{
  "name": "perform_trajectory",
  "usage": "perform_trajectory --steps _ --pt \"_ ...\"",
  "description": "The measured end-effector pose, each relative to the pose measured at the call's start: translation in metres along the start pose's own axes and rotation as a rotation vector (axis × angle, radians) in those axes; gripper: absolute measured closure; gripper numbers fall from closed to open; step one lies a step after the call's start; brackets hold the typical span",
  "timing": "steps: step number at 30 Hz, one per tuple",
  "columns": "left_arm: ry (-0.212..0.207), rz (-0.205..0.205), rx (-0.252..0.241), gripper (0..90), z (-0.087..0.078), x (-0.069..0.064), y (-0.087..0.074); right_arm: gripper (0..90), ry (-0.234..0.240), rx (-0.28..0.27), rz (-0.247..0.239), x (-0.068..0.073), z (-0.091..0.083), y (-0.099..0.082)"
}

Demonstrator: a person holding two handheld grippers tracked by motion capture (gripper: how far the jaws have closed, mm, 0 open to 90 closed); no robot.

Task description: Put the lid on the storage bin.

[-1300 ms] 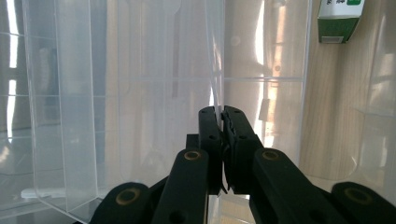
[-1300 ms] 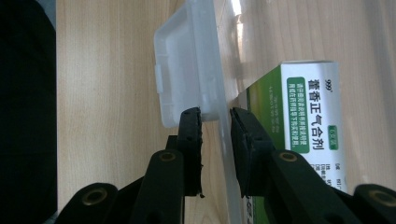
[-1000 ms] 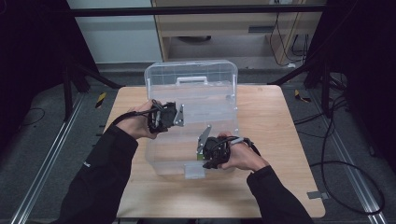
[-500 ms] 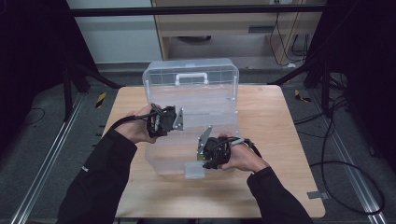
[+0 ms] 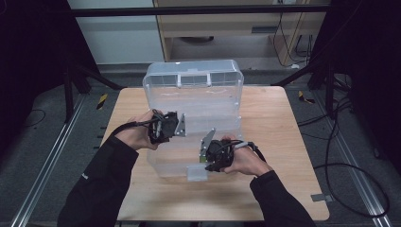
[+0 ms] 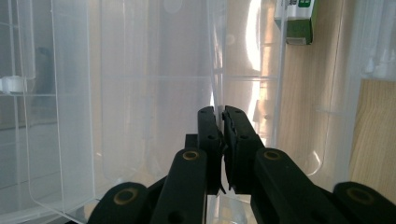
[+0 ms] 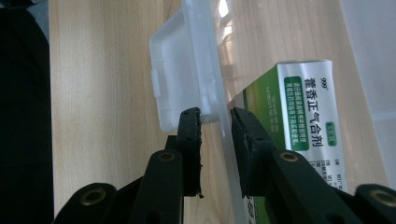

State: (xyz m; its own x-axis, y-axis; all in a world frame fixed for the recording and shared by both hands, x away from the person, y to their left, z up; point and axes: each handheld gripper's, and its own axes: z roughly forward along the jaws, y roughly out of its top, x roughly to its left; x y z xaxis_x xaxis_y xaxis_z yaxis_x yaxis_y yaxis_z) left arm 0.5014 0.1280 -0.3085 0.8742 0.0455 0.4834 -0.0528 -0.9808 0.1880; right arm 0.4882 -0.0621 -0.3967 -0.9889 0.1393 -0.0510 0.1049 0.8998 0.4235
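My left gripper [image 6: 220,122] pinches the side wall of the clear storage bin [image 5: 194,101] on the wooden table [image 5: 283,123]. My right gripper [image 7: 215,122] clamps its front latch [image 7: 180,70]. The medicine box [image 7: 299,116] is already inside, the lid [image 5: 193,75] is up, and closing is what's left, I'd say.

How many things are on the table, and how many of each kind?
Clear plastic box: 1
Green and white carton: 1
Black grippers, left gripper and right gripper: 2
Total: 4
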Motion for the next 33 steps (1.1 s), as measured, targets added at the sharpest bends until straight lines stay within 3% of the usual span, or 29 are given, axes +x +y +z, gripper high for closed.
perform_trajectory --steps 16,21,25,33 --pt "-0.024 -0.009 -0.009 84.4 0.0 -0.01 -0.002 71.6 -0.031 -0.03 0.016 0.004 0.0 -0.003" --pt "-0.022 -0.022 -0.007 84.1 0.001 -0.01 -0.002 65.4 -0.048 -0.036 0.015 0.009 0.0 -0.003" --pt "-0.025 -0.022 0.008 84.1 0.0 -0.011 0.0 62.9 -0.061 -0.08 0.027 0.012 -0.007 -0.005" --pt "-0.018 -0.028 0.008 83.7 0.001 -0.012 0.0 65.6 -0.081 -0.229 0.127 0.013 -0.032 -0.013"
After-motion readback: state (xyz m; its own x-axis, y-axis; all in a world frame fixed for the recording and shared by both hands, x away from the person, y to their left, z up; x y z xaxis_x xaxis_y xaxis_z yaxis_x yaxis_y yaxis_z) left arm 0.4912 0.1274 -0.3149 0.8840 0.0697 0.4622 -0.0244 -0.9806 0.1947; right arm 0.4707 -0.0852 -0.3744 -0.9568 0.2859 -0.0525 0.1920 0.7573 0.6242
